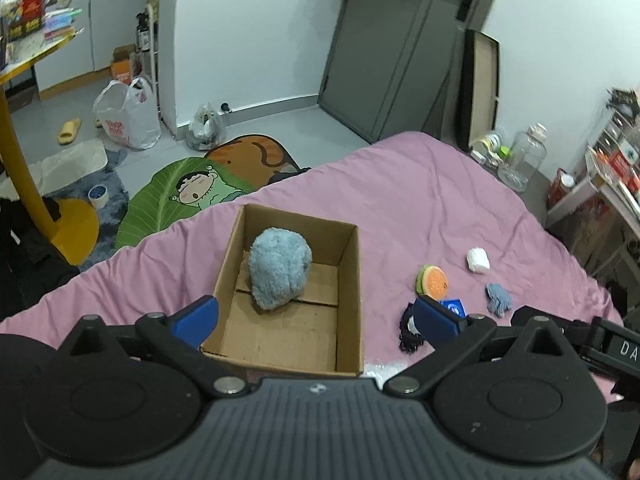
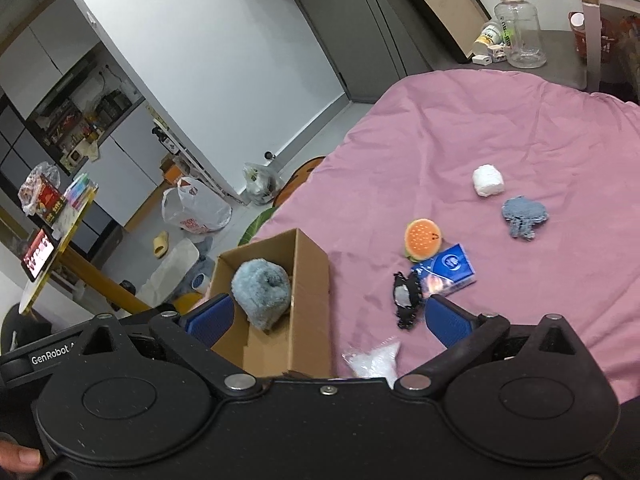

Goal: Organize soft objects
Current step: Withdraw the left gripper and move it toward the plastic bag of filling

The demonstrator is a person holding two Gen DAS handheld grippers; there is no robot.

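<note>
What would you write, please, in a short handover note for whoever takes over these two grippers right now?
Left gripper: open, empty, over the cardboard box.
Right gripper: open, empty.
Done: fluffy blue plush lies in the box.
Left on the pink bedspread: burger toy, white roll, blue knit piece, blue packet, black scrunchie, clear bag.

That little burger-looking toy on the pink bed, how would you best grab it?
Grip the burger toy across its rim, coming down from above with the right gripper. It lies tilted on the blue packet, so place one finger on the open far side.
</note>
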